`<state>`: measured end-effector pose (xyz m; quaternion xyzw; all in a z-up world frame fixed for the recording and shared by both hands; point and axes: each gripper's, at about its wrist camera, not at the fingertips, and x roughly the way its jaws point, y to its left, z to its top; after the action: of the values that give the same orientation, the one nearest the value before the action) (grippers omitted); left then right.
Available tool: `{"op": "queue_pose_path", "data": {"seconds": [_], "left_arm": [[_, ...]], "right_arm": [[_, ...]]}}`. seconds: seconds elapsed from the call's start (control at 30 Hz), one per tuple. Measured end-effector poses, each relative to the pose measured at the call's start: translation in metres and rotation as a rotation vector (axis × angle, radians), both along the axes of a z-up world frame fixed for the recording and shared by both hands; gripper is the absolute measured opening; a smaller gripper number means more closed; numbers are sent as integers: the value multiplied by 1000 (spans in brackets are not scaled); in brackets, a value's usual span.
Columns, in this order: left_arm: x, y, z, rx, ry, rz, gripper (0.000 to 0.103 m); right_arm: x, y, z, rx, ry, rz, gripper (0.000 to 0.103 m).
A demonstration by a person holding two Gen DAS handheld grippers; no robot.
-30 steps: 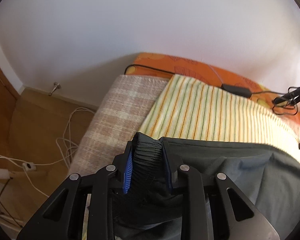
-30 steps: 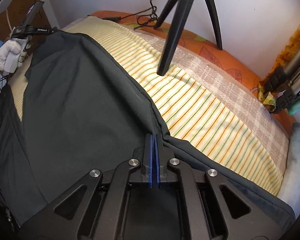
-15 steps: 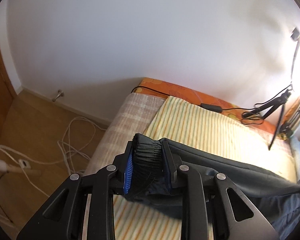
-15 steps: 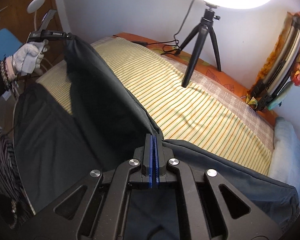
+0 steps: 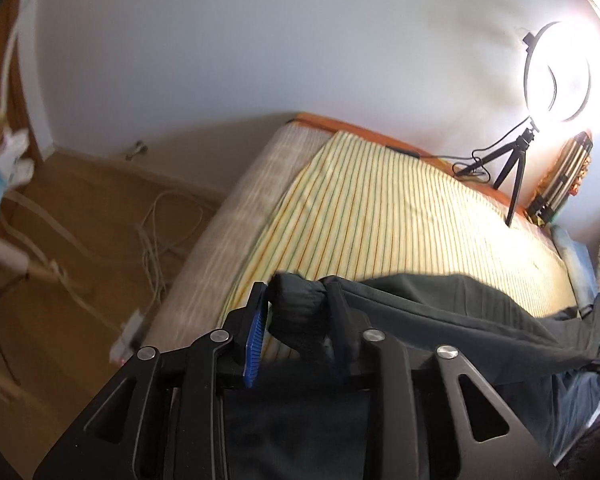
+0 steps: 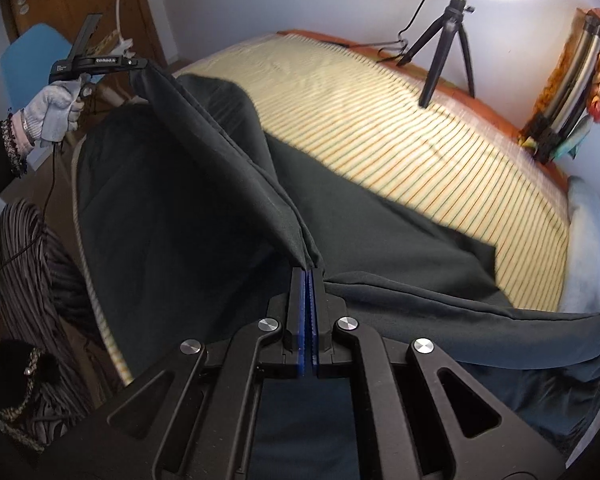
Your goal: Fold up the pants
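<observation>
The dark pants [image 6: 188,184] hang stretched between my two grippers above the striped bed sheet [image 6: 380,120]. My left gripper [image 5: 296,300] is shut on the bunched elastic waistband [image 5: 298,312]; it also shows in the right wrist view [image 6: 140,65], held high by a gloved hand. My right gripper [image 6: 309,276] is shut on a thin edge of the pants. The taut top edge runs between them, and the rest of the cloth drapes down onto the bed. In the left wrist view the pants [image 5: 460,312] stretch away to the right.
A ring light on a small tripod [image 6: 448,28] stands at the far side of the bed, with a cable beside it. An orange mattress edge [image 5: 340,124] lies along the white wall. White cables [image 5: 160,232] lie on the wooden floor. A blue chair [image 6: 32,60] stands at left.
Both grippers have lifted the pants higher off the bed and pulled back toward the near side; more of the striped sheet now shows beyond the cloth. Both grips are unchanged.
</observation>
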<state>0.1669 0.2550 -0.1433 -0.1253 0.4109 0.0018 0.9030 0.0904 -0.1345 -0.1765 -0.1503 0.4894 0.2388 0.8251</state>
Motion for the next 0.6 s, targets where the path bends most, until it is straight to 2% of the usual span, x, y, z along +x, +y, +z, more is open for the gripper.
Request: {"op": "queue_pose_path", "data": {"seconds": [0.07, 0.13, 0.2, 0.33, 0.43, 0.47, 0.53, 0.6], "left_arm": [[-20, 7, -7, -54, 26, 0, 33], [-36, 13, -9, -63, 35, 32, 42], [-51, 18, -8, -113, 27, 59, 42], [-69, 33, -11, -319, 19, 130, 45], [-72, 34, -21, -444, 40, 185, 51], [-71, 34, -28, -512, 49, 216, 51], [-71, 30, -35, -558, 65, 237, 51], [-67, 25, -40, -555, 77, 246, 51]], "right_arm": [[-10, 4, -10, -26, 18, 15, 2], [-18, 7, -17, -44, 26, 29, 2], [-21, 9, -22, -63, 27, 39, 2], [-23, 10, -27, -81, 23, 37, 2], [-18, 10, -28, -82, 18, 32, 2], [-18, 10, -28, -82, 14, 28, 3], [-19, 10, -25, -79, 5, 23, 3], [-23, 11, -23, -80, -3, 24, 3]]}}
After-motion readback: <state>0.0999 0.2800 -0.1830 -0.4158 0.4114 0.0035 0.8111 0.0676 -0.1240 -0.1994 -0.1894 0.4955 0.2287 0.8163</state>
